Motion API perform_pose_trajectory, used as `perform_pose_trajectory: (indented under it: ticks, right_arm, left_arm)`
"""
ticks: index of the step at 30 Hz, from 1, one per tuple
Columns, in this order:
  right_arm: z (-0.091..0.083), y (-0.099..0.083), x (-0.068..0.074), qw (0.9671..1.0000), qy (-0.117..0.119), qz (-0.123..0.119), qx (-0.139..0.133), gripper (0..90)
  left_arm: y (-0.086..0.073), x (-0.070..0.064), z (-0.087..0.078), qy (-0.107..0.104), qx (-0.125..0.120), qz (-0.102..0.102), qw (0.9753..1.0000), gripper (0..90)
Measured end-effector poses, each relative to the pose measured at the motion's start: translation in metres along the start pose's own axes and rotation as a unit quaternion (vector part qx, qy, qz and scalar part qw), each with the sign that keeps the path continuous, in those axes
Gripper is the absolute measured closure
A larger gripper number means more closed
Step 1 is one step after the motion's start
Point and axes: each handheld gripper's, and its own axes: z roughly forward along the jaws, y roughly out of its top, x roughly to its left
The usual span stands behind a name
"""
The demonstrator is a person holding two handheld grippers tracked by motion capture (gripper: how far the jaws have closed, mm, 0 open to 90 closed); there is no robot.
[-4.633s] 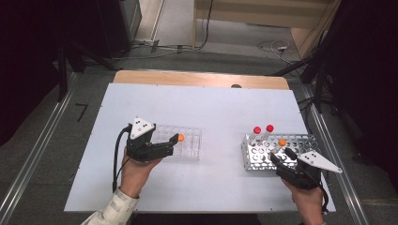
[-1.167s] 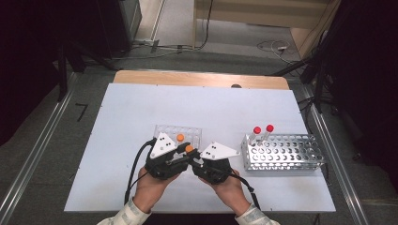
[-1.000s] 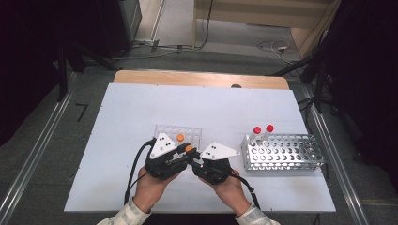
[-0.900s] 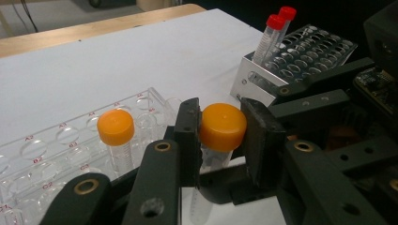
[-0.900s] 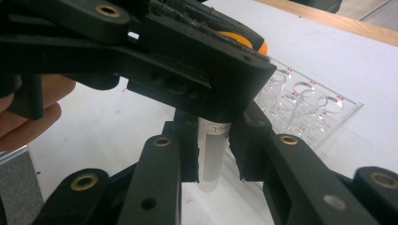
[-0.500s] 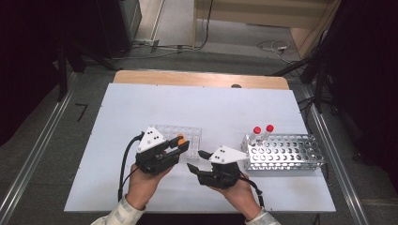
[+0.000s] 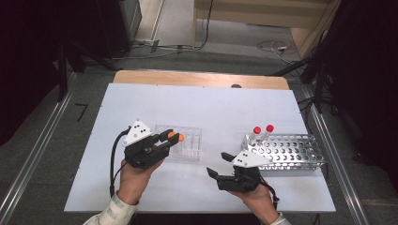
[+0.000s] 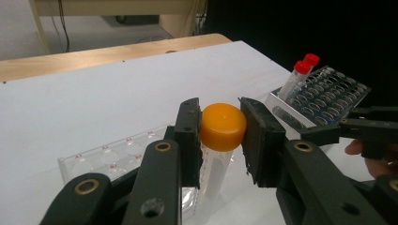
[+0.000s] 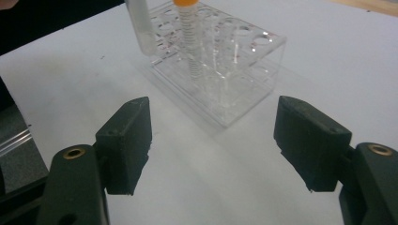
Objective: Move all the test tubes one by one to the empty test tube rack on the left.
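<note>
at about seven o'clock on the white table point(image 7: 225, 108), the left claw point(image 8: 220, 133) is clamped on the orange cap of a clear tube point(image 8: 223, 126), one black jaw pressed to each side of the cap. the tube hangs upright below the cap, its body just beside the near edge of the clear plastic rack point(image 7: 185, 143), which sits at the table's centre-left. a second orange-capped tube point(image 9: 187, 33) stands upright in a well of that rack. at about five o'clock, the right claw point(image 9: 213, 140) hovers above bare table with its jaws wide apart and nothing between them, pointing toward the clear rack. at three o'clock, a metal wire rack point(image 7: 288, 152) holds two red-capped tubes point(image 7: 262, 131) leaning at its nine o'clock corner. the two claws are well apart from each other.
</note>
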Motion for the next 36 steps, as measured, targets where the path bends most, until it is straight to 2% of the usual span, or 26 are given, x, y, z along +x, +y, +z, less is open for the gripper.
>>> perform_pose_trajectory:
  ticks: [3,11,18,26,29,33,36]
  right_arm:
    - [-0.007,-0.005,-0.003,1.0000,-0.005,0.007,-0.002,26.7]
    - [-0.020,-0.014,-0.006,0.9999,-0.014,0.008,0.000,26.7]
    - [-0.025,-0.018,-0.013,0.9995,-0.024,0.018,-0.003,27.1]
    - [-0.026,-0.020,-0.016,0.9993,-0.030,0.023,-0.003,27.0]
    - [-0.026,-0.020,-0.017,0.9993,-0.031,0.023,-0.003,27.0]
    - [-0.026,-0.020,-0.017,0.9992,-0.033,0.023,-0.004,27.1]
    - [-0.027,-0.021,-0.017,0.9991,-0.034,0.024,-0.004,27.1]
  left_arm:
    - [0.002,0.004,-0.002,0.005,-0.003,-0.003,1.0000,69.8]
    - [0.008,0.011,-0.006,0.015,-0.014,-0.007,0.9998,69.8]
    - [0.011,0.016,-0.006,0.027,-0.021,-0.009,0.9994,69.8]
    - [0.011,0.021,0.007,0.030,-0.020,-0.013,0.9993,69.9]
    - [0.009,0.020,0.014,0.035,-0.019,-0.007,0.9992,69.9]
    - [0.004,0.018,0.023,0.051,-0.020,0.011,0.9984,69.8]
    - [-0.002,0.018,0.028,0.055,-0.008,0.012,0.9984,69.8]
